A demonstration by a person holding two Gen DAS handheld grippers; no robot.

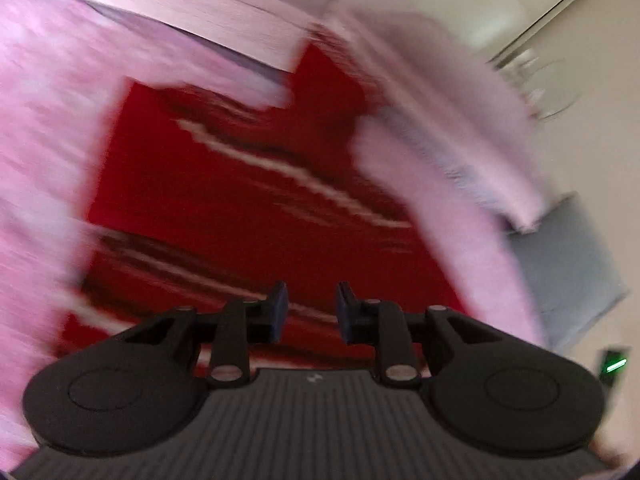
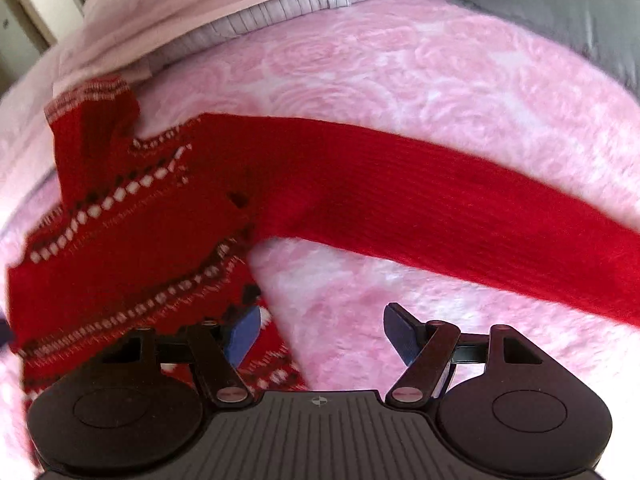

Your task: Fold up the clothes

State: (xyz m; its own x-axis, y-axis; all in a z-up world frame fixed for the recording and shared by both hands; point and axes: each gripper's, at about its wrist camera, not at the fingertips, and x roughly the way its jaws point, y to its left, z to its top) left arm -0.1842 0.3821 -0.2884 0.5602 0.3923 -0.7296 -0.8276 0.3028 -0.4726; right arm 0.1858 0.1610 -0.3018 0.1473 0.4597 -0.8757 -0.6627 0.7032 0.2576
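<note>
Red wool is what you see most: your sweater (image 2: 168, 216) lies flat on the fluffy pink blanket (image 2: 400, 92) on the bed. It has rows of white marks across its body. One long sleeve (image 2: 460, 216) lies stretched out to the right in your right view. Your right hand-held gripper (image 2: 322, 334) hangs over the blanket, just beside the sweater's lower edge. Its blue pads (image 2: 244, 336) stand wide apart and nothing is between them. Your left hand-held gripper (image 1: 312, 312) hangs above the sweater's body (image 1: 248, 200). Its pads (image 1: 280, 312) have only a small gap, and they pinch nothing. Your left view is very blurry. Folded pale bedding (image 2: 224, 4) sits at the far end of the bed. A blue cushion (image 1: 576, 280) lies off the bed's edge.
</note>
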